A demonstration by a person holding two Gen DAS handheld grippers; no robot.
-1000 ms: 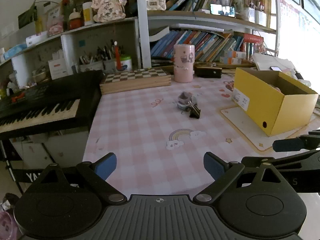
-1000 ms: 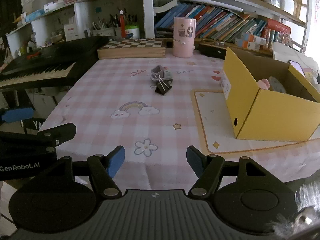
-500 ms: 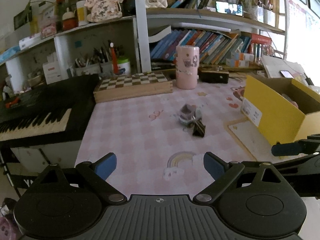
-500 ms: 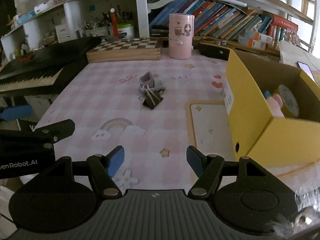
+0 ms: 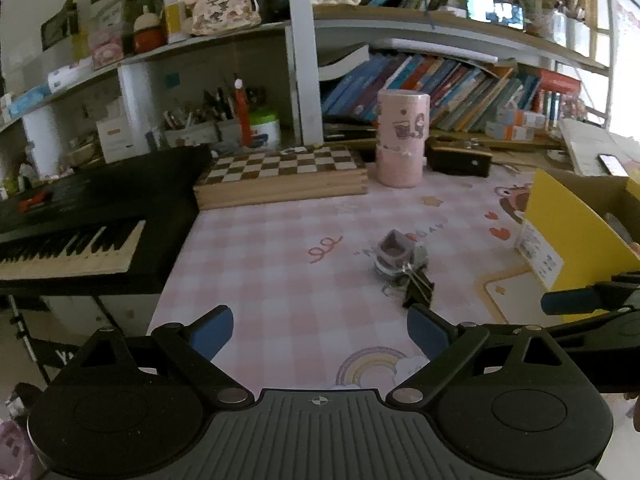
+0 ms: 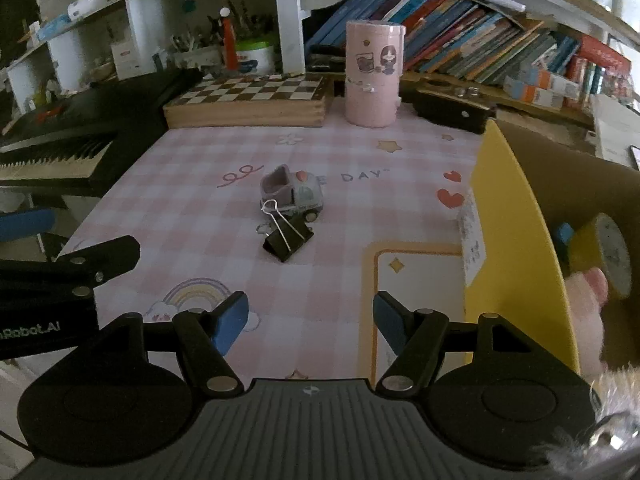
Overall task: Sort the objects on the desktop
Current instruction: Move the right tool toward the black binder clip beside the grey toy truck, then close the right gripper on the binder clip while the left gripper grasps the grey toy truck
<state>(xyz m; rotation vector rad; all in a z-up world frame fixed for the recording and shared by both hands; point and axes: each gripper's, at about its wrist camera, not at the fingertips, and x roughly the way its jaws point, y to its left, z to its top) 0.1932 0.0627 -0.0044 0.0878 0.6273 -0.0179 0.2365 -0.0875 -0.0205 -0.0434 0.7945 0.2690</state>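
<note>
Shelves (image 5: 400, 36) crammed with books and jars fill the back of our view, and a black keyboard (image 5: 80, 216) sits off the left edge of our bench (image 6: 192, 200), which wears a pink checked cloth. On the right of the bench stands a yellow box (image 6: 508, 240), open at the top, with a roll of tape (image 6: 608, 256) and something pink inside. At the back of the bench we see a wooden chessboard (image 6: 252, 100), a pink cylinder (image 6: 374, 76) upright beside it, and a black case (image 6: 452, 110) to the right of that. Our left tool (image 5: 320, 330) and our right tool (image 6: 310, 318) both hang above the near part of the cloth, each with its blue pads apart and nothing between them. Mid-bench, ahead of both, lies a small grey toy car (image 6: 292, 192). A black binder clip (image 6: 288, 238) lies just in front of it, its wire handles reaching back against the car.
</note>
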